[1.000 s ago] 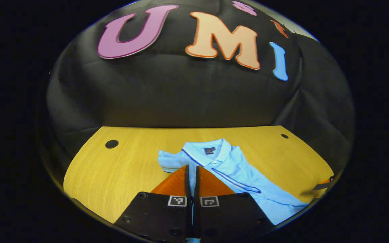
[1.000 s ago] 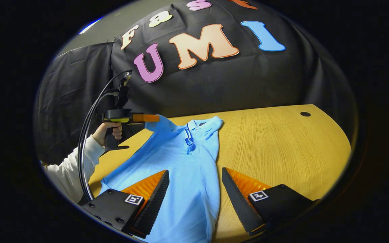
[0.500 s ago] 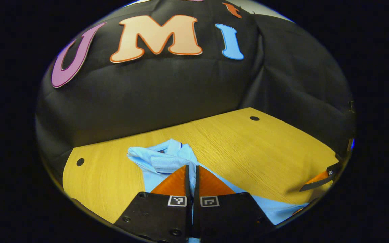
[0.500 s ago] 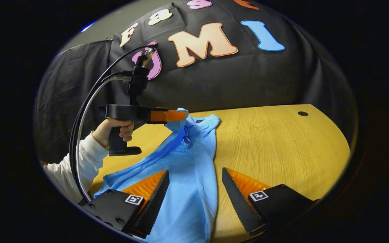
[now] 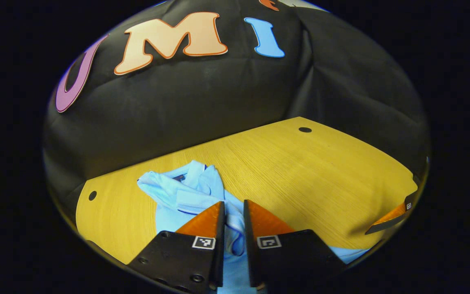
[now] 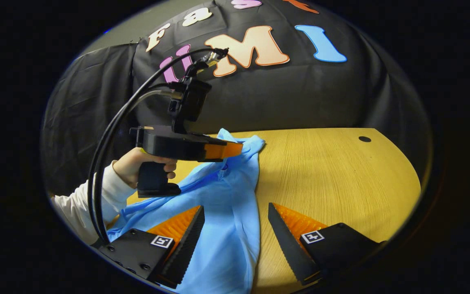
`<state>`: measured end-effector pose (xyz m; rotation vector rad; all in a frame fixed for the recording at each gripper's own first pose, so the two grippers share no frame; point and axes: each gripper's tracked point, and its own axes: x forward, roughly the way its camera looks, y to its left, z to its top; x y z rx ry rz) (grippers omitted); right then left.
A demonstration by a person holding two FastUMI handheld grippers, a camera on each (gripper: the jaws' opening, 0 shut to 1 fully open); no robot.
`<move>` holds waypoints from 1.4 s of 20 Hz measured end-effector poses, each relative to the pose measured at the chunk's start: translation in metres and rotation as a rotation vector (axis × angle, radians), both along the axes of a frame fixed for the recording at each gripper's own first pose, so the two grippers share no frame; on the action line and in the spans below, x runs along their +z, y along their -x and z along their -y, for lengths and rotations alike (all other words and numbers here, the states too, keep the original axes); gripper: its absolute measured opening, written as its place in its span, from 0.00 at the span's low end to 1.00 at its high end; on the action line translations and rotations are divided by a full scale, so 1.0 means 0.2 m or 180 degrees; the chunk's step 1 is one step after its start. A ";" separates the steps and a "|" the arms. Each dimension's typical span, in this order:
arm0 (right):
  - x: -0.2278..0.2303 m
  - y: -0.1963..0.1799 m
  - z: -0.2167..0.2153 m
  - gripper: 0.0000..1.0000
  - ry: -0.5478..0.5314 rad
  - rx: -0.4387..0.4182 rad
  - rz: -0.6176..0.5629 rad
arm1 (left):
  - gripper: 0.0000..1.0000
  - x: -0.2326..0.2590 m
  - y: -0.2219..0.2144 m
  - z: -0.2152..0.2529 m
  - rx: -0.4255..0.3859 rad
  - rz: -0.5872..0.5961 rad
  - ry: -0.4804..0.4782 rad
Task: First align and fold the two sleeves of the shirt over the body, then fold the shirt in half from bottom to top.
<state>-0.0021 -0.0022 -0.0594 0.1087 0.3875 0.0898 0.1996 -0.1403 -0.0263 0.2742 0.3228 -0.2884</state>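
Polo shirt (image 6: 227,212) in light blue is lying on the yellow wooden table (image 6: 341,175), collar end toward the black cloth wall, hem end running toward you under your right gripper (image 6: 235,228). You are working on the first sleeve fold. Your left gripper (image 5: 233,216) is sitting above the shirt's body with the left sleeve (image 5: 186,196) bunched at its fingertips, just short of the collar (image 5: 202,179). In the left gripper view a narrow gap shows between its fingers with blue cloth in it, so I cannot tell whether they are pinching the fabric or letting it go. In the right gripper view the same tool, held in your hand (image 6: 137,165), is hanging over the collar end with fabric draped from it.

Your right gripper is spread wide and holding nothing, with the shirt's lower body passing between its fingers.

As I judge it, the first sleeve is being carried across but is not yet lying flat on the body. Cloth near the collar is rumpled and will want smoothing. Whether the other sleeve is folded I cannot tell. The bottom-to-top halving is not yet done, since the hem is lying at the end of the shirt opposite the collar.
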 end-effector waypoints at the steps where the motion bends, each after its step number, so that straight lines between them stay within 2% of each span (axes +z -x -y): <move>1: 0.00 0.00 0.00 0.98 0.0006 0.0008 -0.0011 | 0.28 0.00 0.01 -0.02 0.0059 -0.0013 -0.0012; 2: -0.01 0.00 0.00 0.98 0.0008 0.0013 -0.0022 | 0.49 0.00 0.04 -0.03 0.0085 -0.0010 -0.0009; 3: -0.02 0.00 -0.01 0.98 0.0011 0.0015 -0.0032 | 0.52 0.02 0.07 -0.04 0.0116 0.0003 0.0004; 4: -0.02 0.00 -0.01 0.98 0.0014 0.0018 -0.0039 | 0.77 0.03 0.09 -0.07 0.0159 0.0017 0.0015; 6: -0.03 0.00 -0.02 0.98 0.0017 0.0031 -0.0046 | 0.92 0.04 0.18 -0.11 0.0223 0.0003 0.0030; 10: -0.04 0.01 -0.04 0.98 0.0045 0.0064 -0.0046 | 0.96 0.02 0.39 -0.24 0.0302 -0.0081 0.0088; 18: -0.04 0.13 -0.16 0.98 0.0090 0.0211 -0.0087 | 0.96 -0.13 0.93 -0.62 0.0602 -0.0222 0.0274; 21: -0.08 0.25 -0.17 0.98 0.0037 0.0246 -0.0130 | 0.96 -0.22 1.12 -0.71 0.0704 -0.0323 0.0307; 28: -0.20 0.54 -0.01 0.98 0.0219 0.0021 -0.0291 | 0.96 -0.37 1.46 -0.74 0.0843 -0.0346 0.0419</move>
